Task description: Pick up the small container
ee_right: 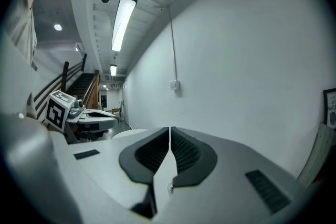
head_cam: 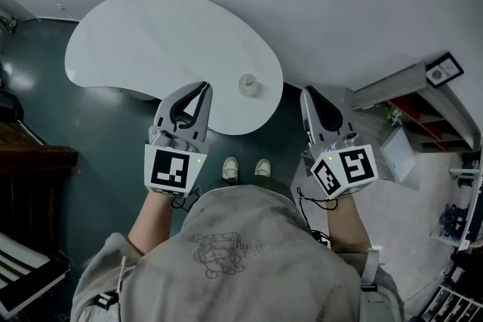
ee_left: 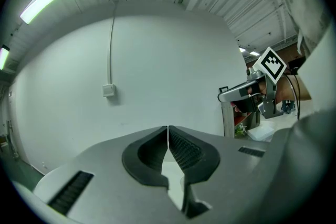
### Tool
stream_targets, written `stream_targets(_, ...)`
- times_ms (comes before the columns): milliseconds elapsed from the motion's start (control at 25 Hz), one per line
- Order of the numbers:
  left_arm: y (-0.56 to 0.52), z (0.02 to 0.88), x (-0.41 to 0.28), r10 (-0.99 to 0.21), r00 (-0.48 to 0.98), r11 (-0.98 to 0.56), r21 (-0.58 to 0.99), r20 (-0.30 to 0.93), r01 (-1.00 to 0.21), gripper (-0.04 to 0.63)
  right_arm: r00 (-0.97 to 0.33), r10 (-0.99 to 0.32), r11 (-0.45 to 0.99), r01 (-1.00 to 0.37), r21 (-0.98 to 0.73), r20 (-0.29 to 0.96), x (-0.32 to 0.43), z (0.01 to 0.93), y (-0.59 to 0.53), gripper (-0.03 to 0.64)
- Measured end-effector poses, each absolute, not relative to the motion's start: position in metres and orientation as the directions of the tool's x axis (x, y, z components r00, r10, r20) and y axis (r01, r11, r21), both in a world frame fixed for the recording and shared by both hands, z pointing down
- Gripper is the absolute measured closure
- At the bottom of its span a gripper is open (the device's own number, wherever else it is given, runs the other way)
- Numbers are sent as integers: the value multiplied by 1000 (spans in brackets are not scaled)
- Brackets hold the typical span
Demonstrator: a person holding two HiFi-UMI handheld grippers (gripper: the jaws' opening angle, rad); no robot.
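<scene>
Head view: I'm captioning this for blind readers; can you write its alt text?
A small container sits untouched near the edge of a white curved table. The person stands facing it, with the left gripper and right gripper shut and empty.

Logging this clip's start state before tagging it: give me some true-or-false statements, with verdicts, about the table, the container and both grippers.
1. The small clear round container stands on the white kidney-shaped table. True.
2. The left gripper holds the container. False: its fingers are shut on nothing, and the container sits apart, to its right in the head view.
3. The right gripper has its fingers closed together. True.
4. The right gripper is above the tabletop. False: in the head view it shows beside the table's right edge, not over it.
</scene>
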State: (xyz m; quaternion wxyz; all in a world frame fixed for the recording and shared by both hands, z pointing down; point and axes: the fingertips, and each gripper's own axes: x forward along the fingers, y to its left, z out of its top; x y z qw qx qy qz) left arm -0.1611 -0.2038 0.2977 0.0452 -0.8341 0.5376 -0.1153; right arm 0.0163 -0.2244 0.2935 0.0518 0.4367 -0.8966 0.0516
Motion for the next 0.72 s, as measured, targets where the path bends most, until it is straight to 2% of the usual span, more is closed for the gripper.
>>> stream_targets(600, -243, 295, -136, -937, 332, -346, -148, 113, -927, 575, -642, -752, 644, -764, -41, 146, 44, 298, -275, 584)
stream_targets(640, -246, 294, -134, -938, 329, -342, -141, 109, -929, 552, -646, -749, 649, -760, -33, 147, 45, 298, -278, 584)
stream_targets(680, -251, 294, -133, -939, 327, -339, -131, 104, -931, 459, -650, -745, 654, -756, -26, 148, 45, 298, -282, 584)
stream_targets(720, -256, 294, -131, -940, 327, -337, -123, 97, -933, 406, -655, -741, 660, -751, -18, 149, 44, 298, -285, 584)
